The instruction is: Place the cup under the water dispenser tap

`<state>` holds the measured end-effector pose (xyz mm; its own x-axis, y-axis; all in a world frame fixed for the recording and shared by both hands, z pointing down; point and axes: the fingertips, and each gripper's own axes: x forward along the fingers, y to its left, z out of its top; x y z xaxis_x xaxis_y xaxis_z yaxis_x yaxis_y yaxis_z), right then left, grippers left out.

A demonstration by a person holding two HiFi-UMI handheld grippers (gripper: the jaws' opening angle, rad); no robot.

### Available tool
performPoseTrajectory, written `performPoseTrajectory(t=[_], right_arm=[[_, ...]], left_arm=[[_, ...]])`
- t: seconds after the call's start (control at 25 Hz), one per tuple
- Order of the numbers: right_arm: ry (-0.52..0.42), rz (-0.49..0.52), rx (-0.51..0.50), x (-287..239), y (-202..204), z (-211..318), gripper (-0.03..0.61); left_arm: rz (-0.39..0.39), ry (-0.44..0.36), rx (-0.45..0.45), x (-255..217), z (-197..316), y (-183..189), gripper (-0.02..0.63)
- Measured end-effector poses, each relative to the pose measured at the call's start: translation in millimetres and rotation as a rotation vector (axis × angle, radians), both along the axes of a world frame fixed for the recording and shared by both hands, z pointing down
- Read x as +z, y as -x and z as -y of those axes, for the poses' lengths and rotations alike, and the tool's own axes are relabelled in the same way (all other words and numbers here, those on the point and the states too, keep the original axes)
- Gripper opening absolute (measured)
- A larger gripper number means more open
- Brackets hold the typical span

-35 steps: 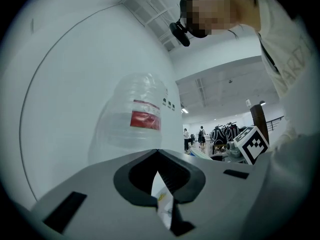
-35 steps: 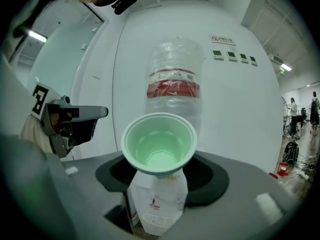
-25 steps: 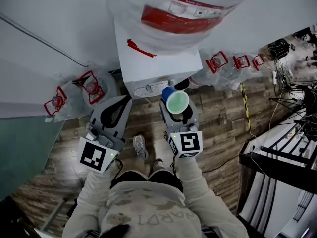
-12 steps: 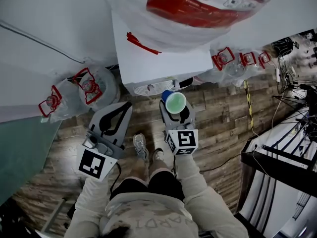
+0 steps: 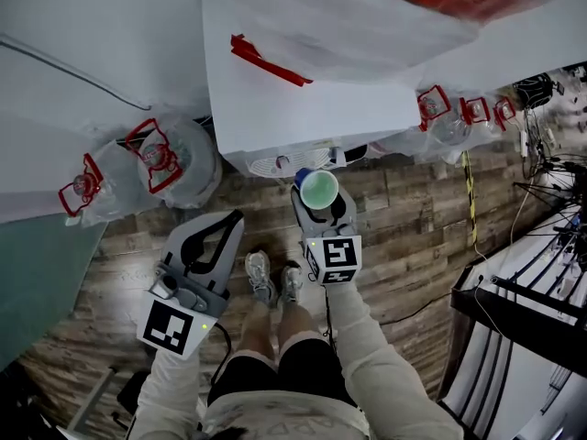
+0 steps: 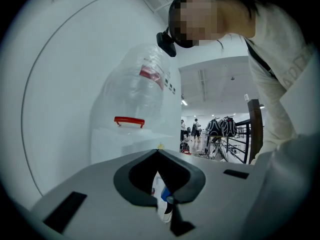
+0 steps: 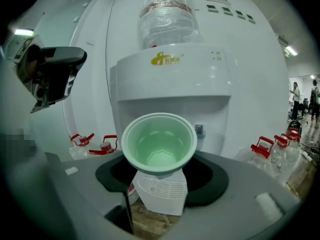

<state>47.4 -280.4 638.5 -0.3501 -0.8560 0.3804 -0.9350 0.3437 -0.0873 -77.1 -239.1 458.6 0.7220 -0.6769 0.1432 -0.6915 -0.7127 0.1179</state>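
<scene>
A pale green cup (image 5: 319, 190) (image 7: 159, 143) stands upright with its mouth open upward, and my right gripper (image 5: 320, 202) (image 7: 160, 171) is shut on it. It hangs in front of the white water dispenser (image 5: 303, 99) (image 7: 172, 79), above the white grilled drip tray (image 7: 161, 193) (image 5: 278, 164). A small grey tap (image 7: 199, 130) shows in the recess just right of the cup's rim. A blue part (image 5: 301, 174) sits just beyond the cup. My left gripper (image 5: 234, 216) (image 6: 157, 150) is shut and empty, to the left of the dispenser's front.
Plastic water jugs with red handles lie on the wooden floor at the left (image 5: 167, 154) and right (image 5: 442, 110) of the dispenser. A big bottle (image 7: 165, 14) tops it. The person's shoes (image 5: 273, 280) are below the grippers. A black rack (image 5: 518, 305) and cables (image 5: 546, 90) stand at the right.
Both grippers have sunk lower in front of the dispenser. The cup went down with the right gripper, still held, and lies closer to the drip tray.
</scene>
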Motion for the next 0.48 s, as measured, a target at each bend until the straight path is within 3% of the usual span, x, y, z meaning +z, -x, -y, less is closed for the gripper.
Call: performPoseTrajectory(t=[0.48], right_arm=[[0.024,-0.026,-0.014,89.1,-3.2,19.0,0.285]], left_arm=[[0.04,0.032,-0.045,82.1,-14.9,12.4,0.005]])
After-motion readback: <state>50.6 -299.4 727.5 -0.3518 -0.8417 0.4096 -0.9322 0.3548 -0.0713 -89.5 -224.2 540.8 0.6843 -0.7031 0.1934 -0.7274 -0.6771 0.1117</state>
